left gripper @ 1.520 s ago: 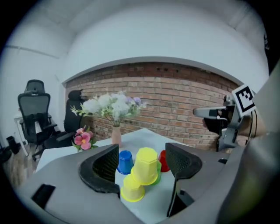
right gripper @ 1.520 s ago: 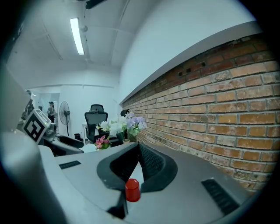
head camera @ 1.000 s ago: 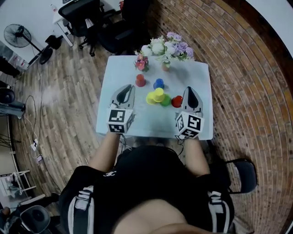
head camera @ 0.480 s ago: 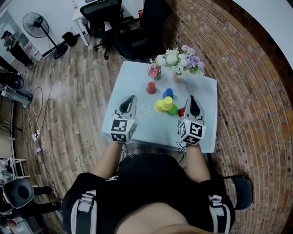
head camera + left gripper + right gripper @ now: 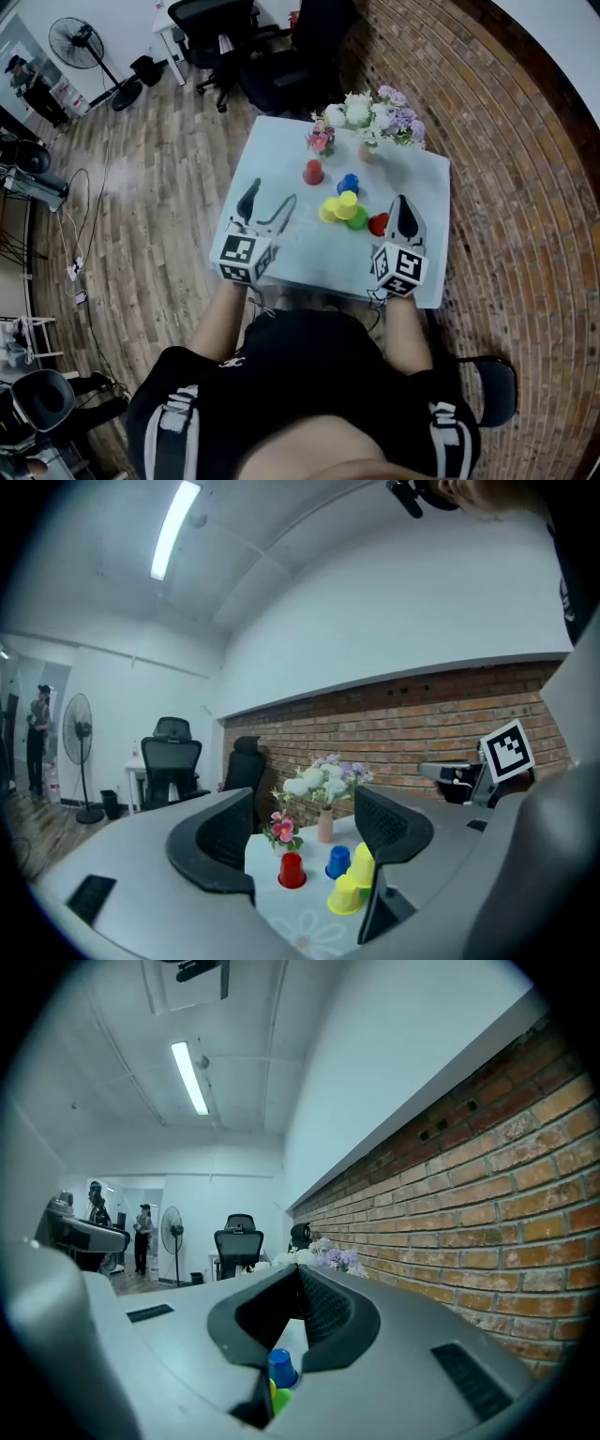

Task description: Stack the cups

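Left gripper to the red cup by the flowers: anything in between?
Nothing visible. The left gripper, its jaws just opening with nothing between them, faces the small red plastic cup across bare white table. The blue plastic cup and yellow plastic cups stand right of that line.

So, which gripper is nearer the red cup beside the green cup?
Right. The right gripper is close beside the red cup, on its right in the head view; the left gripper is far left, past the yellow cups.

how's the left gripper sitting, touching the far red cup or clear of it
Apart. The head view shows bare table between the left gripper and the far red cup; its jaws have just been opening, with nothing held.
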{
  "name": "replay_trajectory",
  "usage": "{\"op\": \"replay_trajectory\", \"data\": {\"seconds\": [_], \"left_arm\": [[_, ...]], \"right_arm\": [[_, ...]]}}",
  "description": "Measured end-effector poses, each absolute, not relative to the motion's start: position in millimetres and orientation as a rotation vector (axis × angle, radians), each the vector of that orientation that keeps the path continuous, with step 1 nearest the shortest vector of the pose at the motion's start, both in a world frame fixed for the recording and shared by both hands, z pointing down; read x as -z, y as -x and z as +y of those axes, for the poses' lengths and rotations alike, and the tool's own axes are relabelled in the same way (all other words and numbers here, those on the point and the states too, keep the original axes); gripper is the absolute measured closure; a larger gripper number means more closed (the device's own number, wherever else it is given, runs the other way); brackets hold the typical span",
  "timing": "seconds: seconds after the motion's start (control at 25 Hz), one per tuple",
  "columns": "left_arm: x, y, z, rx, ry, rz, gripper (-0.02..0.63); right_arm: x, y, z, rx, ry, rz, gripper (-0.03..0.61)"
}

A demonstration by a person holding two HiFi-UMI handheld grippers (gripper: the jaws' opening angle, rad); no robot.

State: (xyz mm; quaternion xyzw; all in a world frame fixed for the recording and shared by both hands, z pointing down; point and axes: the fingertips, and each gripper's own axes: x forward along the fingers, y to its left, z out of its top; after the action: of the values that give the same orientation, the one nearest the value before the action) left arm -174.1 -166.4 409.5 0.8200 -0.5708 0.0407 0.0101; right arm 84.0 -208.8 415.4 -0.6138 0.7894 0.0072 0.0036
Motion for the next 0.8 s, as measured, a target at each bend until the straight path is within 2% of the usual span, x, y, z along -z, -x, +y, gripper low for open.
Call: {"op": "replay_trajectory", "data": {"seconds": [0.08,0.24,0.8], "left_arm": [[-417,173,-173,-0.175,-2.595,-1.744,0.277],[-439,177,-198,-0.289,-2.62,-1.646,0.258],[-597,157,-328,-0.685,-2.623,-1.216,0.253]], "right_arm": [[-419,-88,-207,-0.015,1.941,2.47,0.578],[-423,-96,-205,0.014,1.99,2.453,0.578],[-466,-111,-212,0.125,2.247,2.345,0.578]]}}
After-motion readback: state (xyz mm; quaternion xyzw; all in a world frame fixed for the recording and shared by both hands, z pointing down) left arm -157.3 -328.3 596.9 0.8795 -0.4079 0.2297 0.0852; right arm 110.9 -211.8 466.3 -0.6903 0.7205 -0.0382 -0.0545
